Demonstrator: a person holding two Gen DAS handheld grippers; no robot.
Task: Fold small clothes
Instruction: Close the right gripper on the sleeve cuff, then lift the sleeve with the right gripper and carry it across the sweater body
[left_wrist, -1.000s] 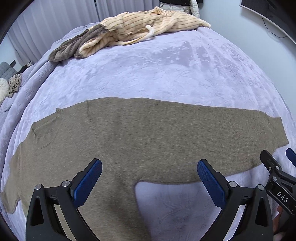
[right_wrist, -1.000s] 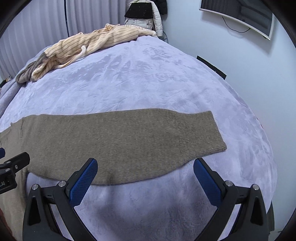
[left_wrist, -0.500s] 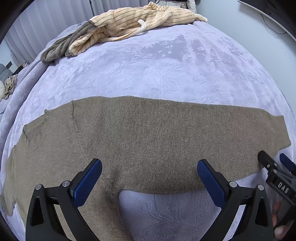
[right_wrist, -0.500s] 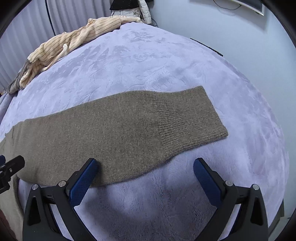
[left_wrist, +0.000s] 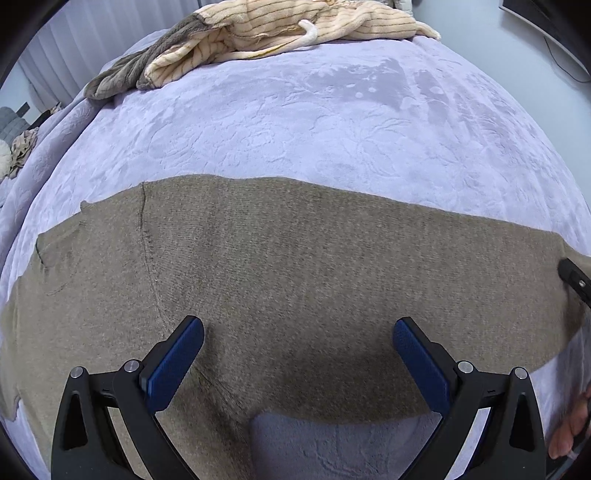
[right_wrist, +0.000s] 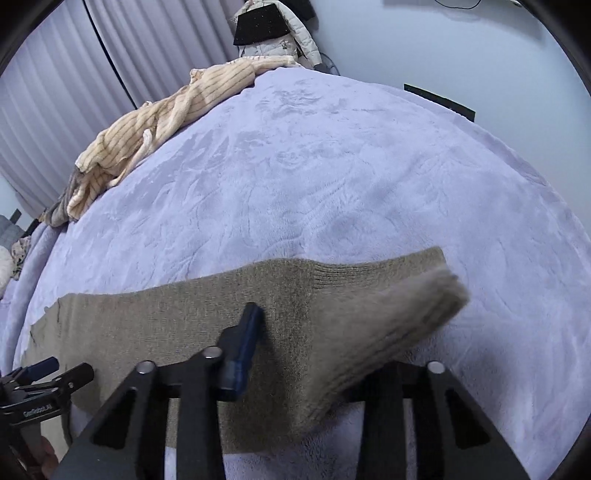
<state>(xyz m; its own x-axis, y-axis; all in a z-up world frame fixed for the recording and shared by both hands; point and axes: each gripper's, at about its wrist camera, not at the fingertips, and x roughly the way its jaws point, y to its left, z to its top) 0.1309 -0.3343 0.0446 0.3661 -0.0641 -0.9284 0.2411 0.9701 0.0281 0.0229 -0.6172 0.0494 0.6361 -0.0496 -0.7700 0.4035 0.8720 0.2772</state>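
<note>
A taupe knit sweater (left_wrist: 295, 266) lies spread flat on the lavender bedspread (left_wrist: 332, 129). My left gripper (left_wrist: 297, 326) hangs open just above the sweater near the armpit, with nothing between its blue pads. In the right wrist view the sleeve (right_wrist: 166, 325) runs to the left. Its ribbed cuff (right_wrist: 406, 295) is raised off the bed and blurred. My right gripper (right_wrist: 310, 343) is closing on this cuff end. One blue pad (right_wrist: 243, 343) presses the knit, and the other finger is hidden under the cloth. The right gripper's tip (left_wrist: 572, 277) shows at the left wrist view's right edge.
A cream striped garment (left_wrist: 277, 29) and a grey one (left_wrist: 122, 74) lie heaped at the bed's far end. Pleated curtains (right_wrist: 110, 74) hang behind on the left. A jacket (right_wrist: 273, 33) hangs beyond the bed. The wall is at the right.
The right gripper went from wide open to closed on the sleeve cuff, which now lifts off the bed. The left gripper sank closer to the sweater, still open.
</note>
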